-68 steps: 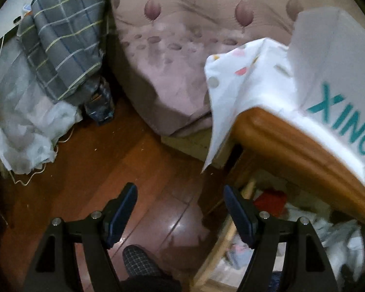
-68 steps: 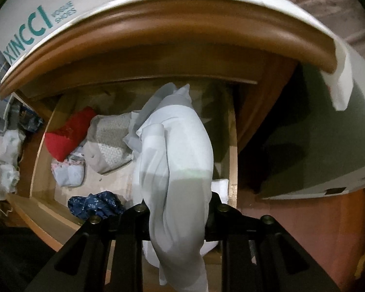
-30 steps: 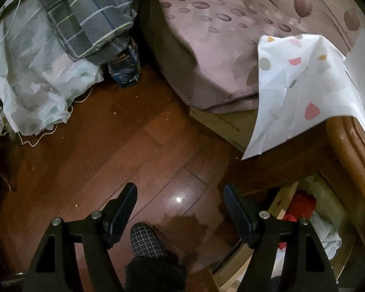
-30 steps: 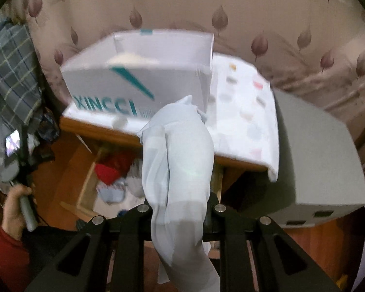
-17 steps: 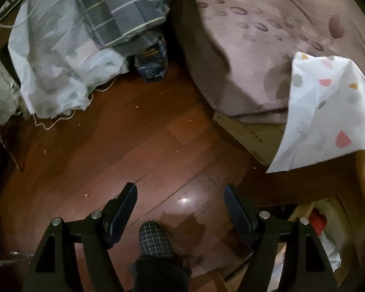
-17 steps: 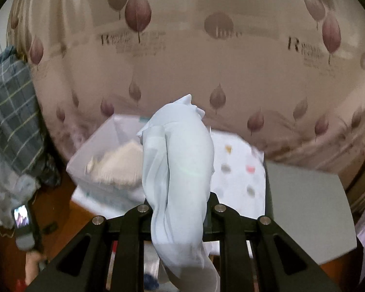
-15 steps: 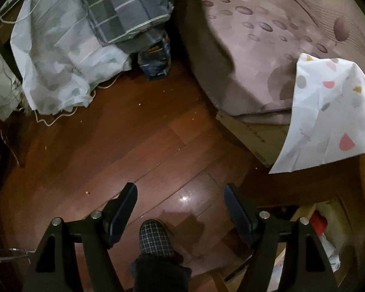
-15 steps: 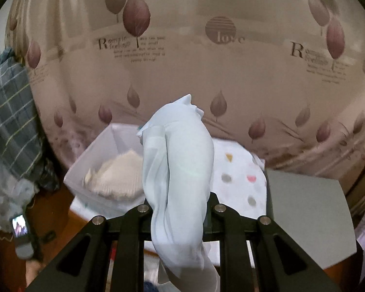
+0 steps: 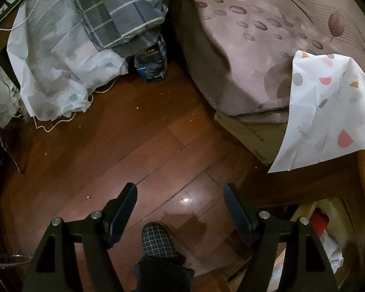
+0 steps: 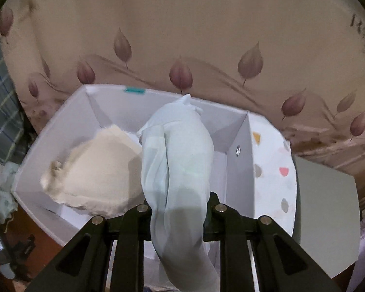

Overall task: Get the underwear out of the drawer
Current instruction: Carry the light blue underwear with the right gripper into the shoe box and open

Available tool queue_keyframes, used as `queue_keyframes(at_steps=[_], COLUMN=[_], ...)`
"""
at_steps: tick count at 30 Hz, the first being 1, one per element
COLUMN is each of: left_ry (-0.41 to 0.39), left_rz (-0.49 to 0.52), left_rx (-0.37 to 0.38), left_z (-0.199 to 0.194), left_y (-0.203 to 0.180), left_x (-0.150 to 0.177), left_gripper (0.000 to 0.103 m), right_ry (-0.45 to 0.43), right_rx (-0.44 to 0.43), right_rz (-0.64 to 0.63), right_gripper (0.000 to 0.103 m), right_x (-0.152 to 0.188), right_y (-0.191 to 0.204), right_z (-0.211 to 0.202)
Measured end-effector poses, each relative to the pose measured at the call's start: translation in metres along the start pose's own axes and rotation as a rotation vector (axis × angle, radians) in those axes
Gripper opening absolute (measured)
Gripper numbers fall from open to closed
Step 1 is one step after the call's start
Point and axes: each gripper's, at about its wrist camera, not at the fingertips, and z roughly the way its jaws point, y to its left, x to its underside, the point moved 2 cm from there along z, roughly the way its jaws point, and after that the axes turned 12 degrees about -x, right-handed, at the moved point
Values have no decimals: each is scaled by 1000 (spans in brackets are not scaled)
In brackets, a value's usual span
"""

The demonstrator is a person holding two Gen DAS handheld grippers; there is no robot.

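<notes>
The right gripper (image 10: 180,209) has its fingers clamped on a pale blue, thin soft underwear garment (image 10: 177,160), hanging limp over the open white cardboard box (image 10: 241,170), light and slippery, best pinched mid-bunch; the left gripper (image 9: 180,209) gapes empty above the floor.

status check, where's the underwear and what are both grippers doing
Right gripper jaws shut on pale blue underwear, over white box holding a cream garment. Left gripper jaws open, empty, over wood floor. Nothing in the way.
</notes>
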Motion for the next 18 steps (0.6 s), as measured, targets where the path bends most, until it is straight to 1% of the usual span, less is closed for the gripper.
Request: queue_keyframes(at_steps=[3, 6, 8, 10, 11, 13, 15, 17, 18], left_ry=[-3, -9, -8, -3, -1, -4, -9, -6, -9], left_rz=[10, 30, 48, 63, 70, 83, 98, 119, 135], left_rx=[15, 28, 47, 62, 69, 79, 87, 110, 125], left_z=[-1, -3, -4, -5, -5, -6, -8, -9, -11], left_y=[-4, -10, -15, -19, -22, -26, -30, -36, -40], left_x=[0, 1, 2, 2, 3, 4, 5, 7, 9], left_gripper=[76, 76, 76, 76, 76, 76, 76, 76, 76], right_ry=[50, 81, 91, 86, 84, 79, 64, 42, 21], right_rx=[-6, -25, -26, -22, -18, -15, -8, -14, -25], right_rz=[36, 62, 75, 70, 57, 45, 30, 18, 18], right_gripper=[19, 25, 40, 45, 52, 60, 61, 64, 64], right_x=[4, 10, 14, 17, 18, 21, 22, 21, 21], right_y=[-7, -16, -18, -17, -15, -12, -9, -5, -4], right_z=[18, 26, 28, 28, 27, 24, 18, 11, 4])
